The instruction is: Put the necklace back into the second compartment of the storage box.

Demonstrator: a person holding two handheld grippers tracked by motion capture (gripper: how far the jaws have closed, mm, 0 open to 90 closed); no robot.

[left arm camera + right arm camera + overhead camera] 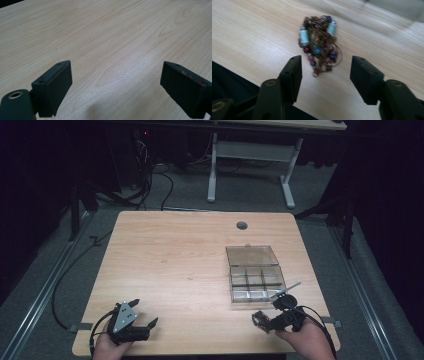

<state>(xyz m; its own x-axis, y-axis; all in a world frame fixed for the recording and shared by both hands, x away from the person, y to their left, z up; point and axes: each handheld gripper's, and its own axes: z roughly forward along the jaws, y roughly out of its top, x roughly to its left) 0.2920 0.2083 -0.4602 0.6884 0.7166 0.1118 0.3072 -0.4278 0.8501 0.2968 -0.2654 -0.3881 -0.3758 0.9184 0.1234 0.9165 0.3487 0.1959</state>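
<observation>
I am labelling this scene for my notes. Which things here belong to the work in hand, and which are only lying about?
In the work:
- beaded jewellery piece, on the table beyond the open right gripper
- clear compartment box, lid open

Lying about:
- table
- left gripper, open over bare wood
- cables on the floor

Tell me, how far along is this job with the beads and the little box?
Done: the clear compartment box lies open, its lid back. In hand: the right gripper stands open at the beaded jewellery, which lies on the table just short of the jaws, gripped by nothing. The left gripper is open over bare wood. Probably left: getting the jewellery into a compartment.
</observation>
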